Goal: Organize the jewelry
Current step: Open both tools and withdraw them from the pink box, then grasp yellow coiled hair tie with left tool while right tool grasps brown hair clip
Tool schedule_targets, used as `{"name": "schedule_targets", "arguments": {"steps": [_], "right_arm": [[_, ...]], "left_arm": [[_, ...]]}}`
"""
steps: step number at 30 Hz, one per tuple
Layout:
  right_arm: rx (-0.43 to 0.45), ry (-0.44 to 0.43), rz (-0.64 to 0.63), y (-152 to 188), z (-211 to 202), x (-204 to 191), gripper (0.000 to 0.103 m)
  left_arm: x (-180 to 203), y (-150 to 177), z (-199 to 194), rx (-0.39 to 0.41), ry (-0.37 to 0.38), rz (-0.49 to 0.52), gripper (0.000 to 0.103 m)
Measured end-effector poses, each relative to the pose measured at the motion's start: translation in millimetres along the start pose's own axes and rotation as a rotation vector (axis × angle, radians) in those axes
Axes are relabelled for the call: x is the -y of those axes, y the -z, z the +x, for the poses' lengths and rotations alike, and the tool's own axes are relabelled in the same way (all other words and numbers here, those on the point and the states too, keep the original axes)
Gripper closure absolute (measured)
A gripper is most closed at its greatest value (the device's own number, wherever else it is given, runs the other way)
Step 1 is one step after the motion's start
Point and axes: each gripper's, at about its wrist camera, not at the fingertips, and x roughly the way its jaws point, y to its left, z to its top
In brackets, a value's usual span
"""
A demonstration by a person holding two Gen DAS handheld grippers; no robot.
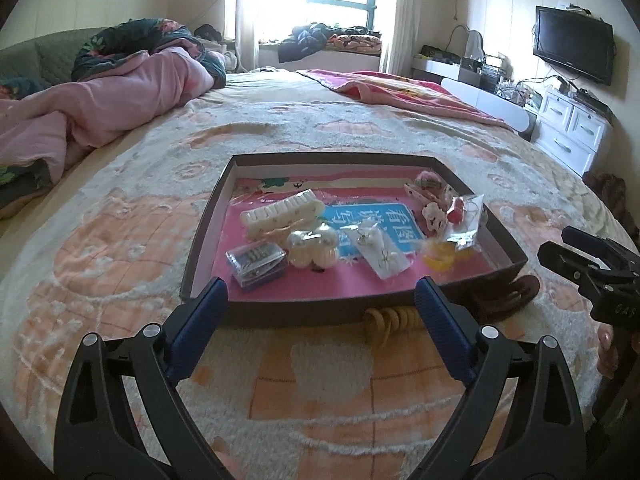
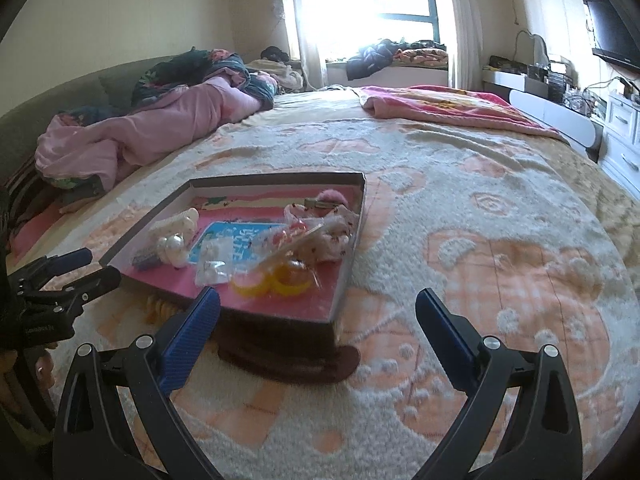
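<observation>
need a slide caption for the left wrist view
Open left gripper hovers before a shallow box of hair accessories on the bed; a coiled hair tie lies outside it.

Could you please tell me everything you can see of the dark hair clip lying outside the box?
The hair clip is dark brown, long and flat with rounded ends, matte, perhaps fabric-covered. It lies flat on the blanket, against the near wall of the box, by its right corner. In the right wrist view the box hides part of it. A yellow coil tie lies to its left; whether they touch is unclear. Neither gripper touches it.
</observation>
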Motion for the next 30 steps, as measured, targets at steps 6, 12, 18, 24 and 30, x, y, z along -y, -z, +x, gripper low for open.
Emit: {"name": "schedule_targets", "arguments": {"steps": [6, 12, 18, 24, 30], "right_arm": [[-0.021, 0.017, 0.011, 9.7, -2.0, -0.8, 0.008], [-0.042, 0.034, 0.032, 18.8, -0.8, -0.5, 0.008], [-0.108, 0.029, 0.11, 30.9, 8.8, 6.4, 0.008], [-0.155, 0.041, 0.124, 37.5, 19.8, 7.2, 0.016], [-0.182, 0.012, 0.132, 40.4, 28.0, 6.7, 0.034]], "left_arm": [[-2.6, 10.4, -0.8, -0.025, 0.003, 0.003, 0.017], [-2.3, 20.8, 6.4, -0.063, 0.014, -0.002, 0.017], [1.6, 27.5, 15.2, -0.097, 0.042, 0.001, 0.025], [6.0, 28.3, 27.4, -0.127, 0.089, -0.022, 0.037], [6.9, 27.0, 34.5, -0.143, 0.145, -0.061, 0.059]]}}
